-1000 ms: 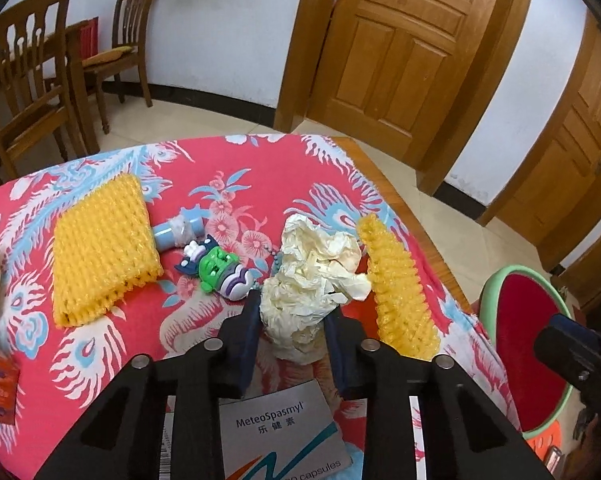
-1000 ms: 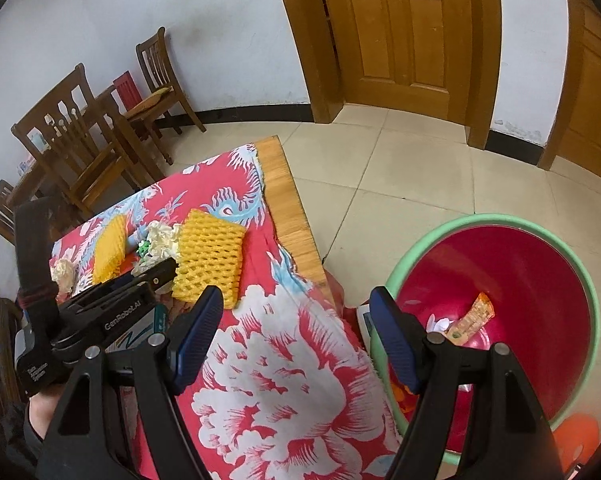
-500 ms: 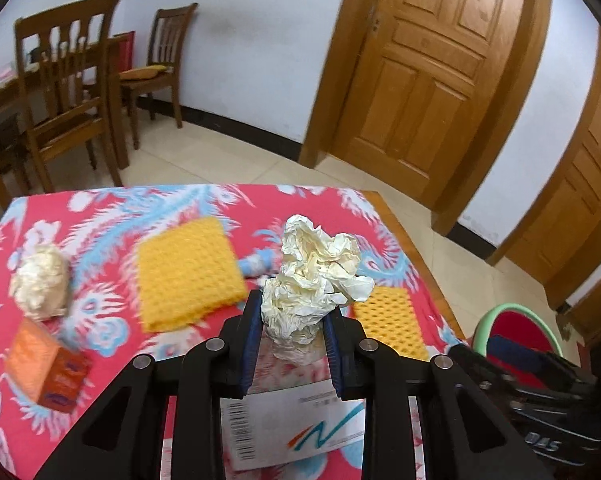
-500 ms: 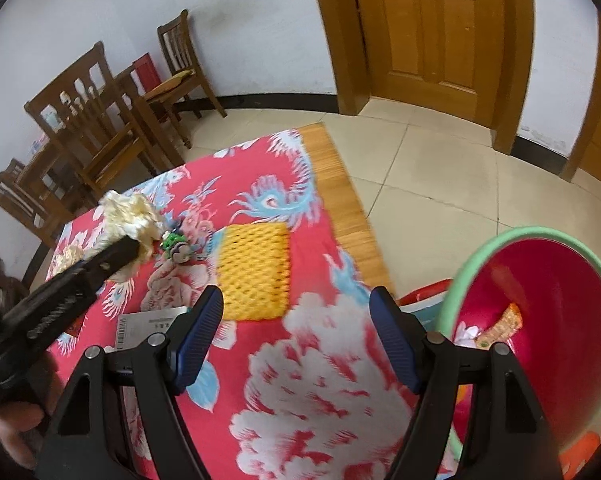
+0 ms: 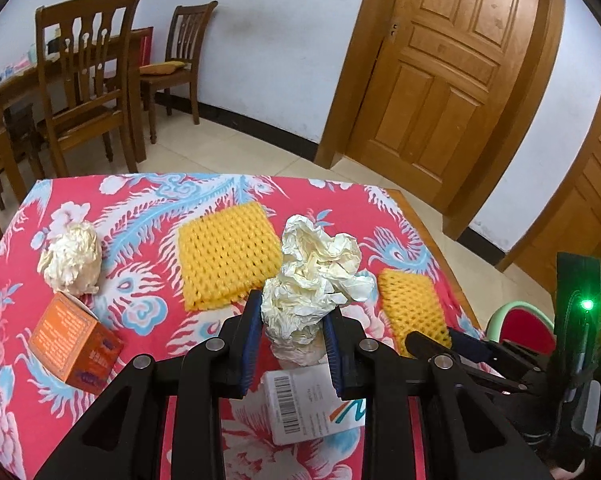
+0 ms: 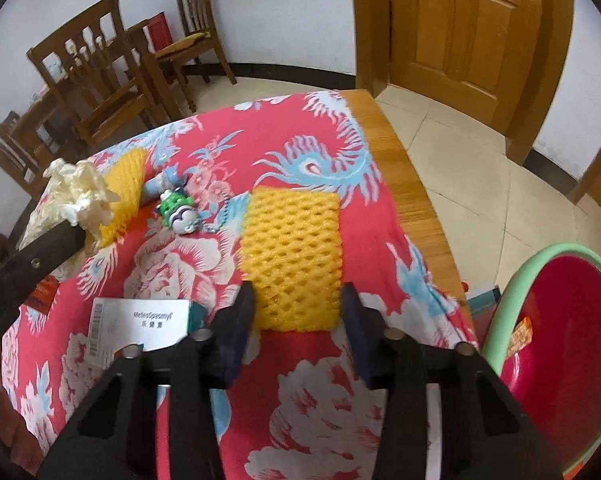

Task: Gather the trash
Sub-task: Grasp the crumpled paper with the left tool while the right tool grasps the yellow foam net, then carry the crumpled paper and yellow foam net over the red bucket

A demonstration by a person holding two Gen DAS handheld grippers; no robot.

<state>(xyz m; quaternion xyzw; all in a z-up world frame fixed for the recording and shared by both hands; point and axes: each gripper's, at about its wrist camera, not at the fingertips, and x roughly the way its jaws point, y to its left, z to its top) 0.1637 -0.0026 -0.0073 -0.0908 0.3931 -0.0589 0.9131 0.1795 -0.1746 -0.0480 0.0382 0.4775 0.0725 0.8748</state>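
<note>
My left gripper point(image 5: 290, 312) is shut on a crumpled cream paper ball point(image 5: 314, 276) and holds it above the red flowered tablecloth point(image 5: 140, 200). The same ball point(image 6: 80, 190) shows at the far left of the right wrist view. My right gripper point(image 6: 298, 300) is open, its fingertips on either side of the near edge of a yellow foam fruit net point(image 6: 294, 256). The red basin with a green rim point(image 6: 556, 320) stands on the floor to the right, with a wrapper point(image 6: 520, 334) inside. A second paper ball point(image 5: 72, 258) and a second yellow net point(image 5: 228, 254) lie on the table.
An orange box point(image 5: 74, 344), a white medicine box point(image 6: 140, 322) and a green and white toy point(image 6: 178, 210) lie on the cloth. The table's wooden edge point(image 6: 400, 184) runs along the right. Wooden chairs point(image 5: 88, 80) and doors point(image 5: 444, 80) stand beyond.
My left gripper has lifted the paper ball higher and drawn back. My right gripper has moved from over the basin to the table and now straddles the near yellow net.
</note>
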